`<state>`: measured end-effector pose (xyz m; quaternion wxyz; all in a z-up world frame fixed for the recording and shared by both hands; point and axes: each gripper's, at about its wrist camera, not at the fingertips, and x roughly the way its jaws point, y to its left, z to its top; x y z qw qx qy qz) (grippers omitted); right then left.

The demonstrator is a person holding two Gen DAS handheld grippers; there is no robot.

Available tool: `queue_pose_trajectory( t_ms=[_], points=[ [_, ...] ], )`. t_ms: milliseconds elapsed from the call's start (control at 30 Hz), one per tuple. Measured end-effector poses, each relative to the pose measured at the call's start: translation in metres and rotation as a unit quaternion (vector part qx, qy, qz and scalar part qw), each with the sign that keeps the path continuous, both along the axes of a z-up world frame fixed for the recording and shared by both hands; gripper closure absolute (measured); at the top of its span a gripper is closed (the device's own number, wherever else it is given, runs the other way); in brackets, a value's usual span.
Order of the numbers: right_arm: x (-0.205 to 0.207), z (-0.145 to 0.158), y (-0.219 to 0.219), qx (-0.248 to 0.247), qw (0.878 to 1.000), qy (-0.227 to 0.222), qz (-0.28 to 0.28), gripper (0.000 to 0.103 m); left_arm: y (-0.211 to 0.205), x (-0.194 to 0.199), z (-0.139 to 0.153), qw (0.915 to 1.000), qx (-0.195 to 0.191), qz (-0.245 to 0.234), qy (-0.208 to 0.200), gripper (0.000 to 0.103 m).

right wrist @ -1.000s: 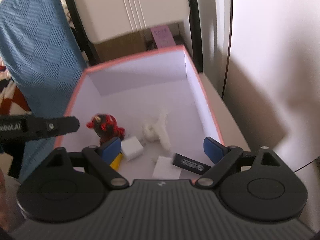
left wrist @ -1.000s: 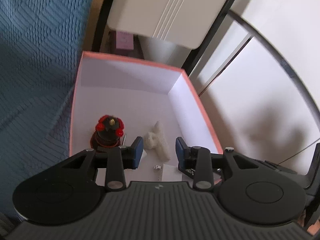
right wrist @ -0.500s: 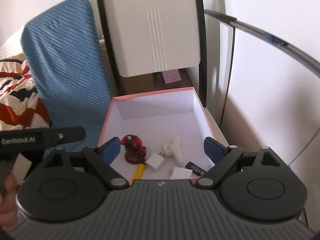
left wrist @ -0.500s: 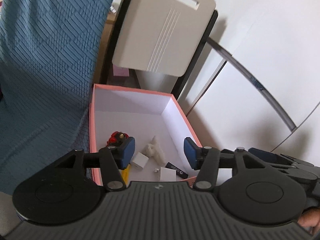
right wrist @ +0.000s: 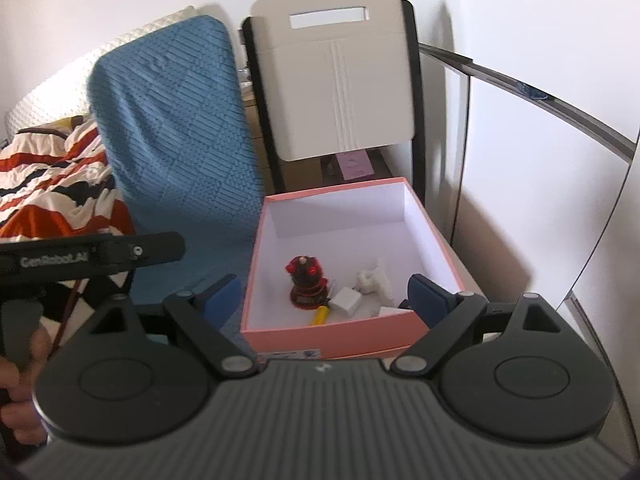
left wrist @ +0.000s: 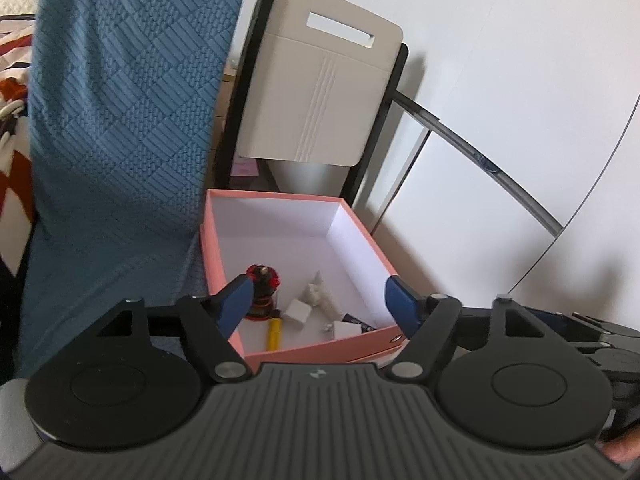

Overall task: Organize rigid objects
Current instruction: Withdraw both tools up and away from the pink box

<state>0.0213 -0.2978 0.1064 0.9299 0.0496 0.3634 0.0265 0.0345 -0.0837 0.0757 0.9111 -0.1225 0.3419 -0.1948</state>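
Note:
A pink box [left wrist: 304, 350] with a white inside holds several small things: a red and black toy [left wrist: 262, 284], a yellow stick [left wrist: 274, 332], a white cube [left wrist: 298, 312], a white figure [left wrist: 320, 292] and a black stick [left wrist: 358, 320]. The box also shows in the right wrist view [right wrist: 332, 338], with the toy [right wrist: 306, 280] and the cube [right wrist: 346, 300]. My left gripper [left wrist: 318, 304] is open and empty above the box's near edge. My right gripper [right wrist: 326, 298] is open and empty, also back from the box.
A blue cushion [left wrist: 116, 152] leans at the left of the box. A cream chair back [left wrist: 320, 96] stands behind it. White cabinet panels [left wrist: 500, 184] run along the right. A striped blanket [right wrist: 44, 176] lies far left. The left gripper's body [right wrist: 92, 256] crosses the right wrist view.
Both grippers have pulled up and back out of the box. The left jaws have opened wider. The things stay in the box.

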Motion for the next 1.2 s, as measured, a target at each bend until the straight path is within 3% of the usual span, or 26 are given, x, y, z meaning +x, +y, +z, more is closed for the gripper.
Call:
queue_pose_trajectory(
  t_ms=[233, 700, 1200],
  points=[
    [-0.008, -0.006, 0.01, -0.001, 1.0, 0.003, 0.004, 0.011, 0.008, -0.01, -0.013, 0.9997, 0.017, 0.019, 0.005, 0.005],
    [0.001, -0.041, 0.003, -0.002, 1.0, 0.019, -0.006, 0.011, 0.013, 0.005, -0.047, 0.998, 0.031, 0.05, 0.023, 0.002],
    [0.003, -0.05, 0.001, 0.001, 1.0, 0.02, -0.001, 0.011, 0.013, 0.008, -0.056, 0.9969, 0.05, 0.056, 0.024, 0.0]
  ],
)
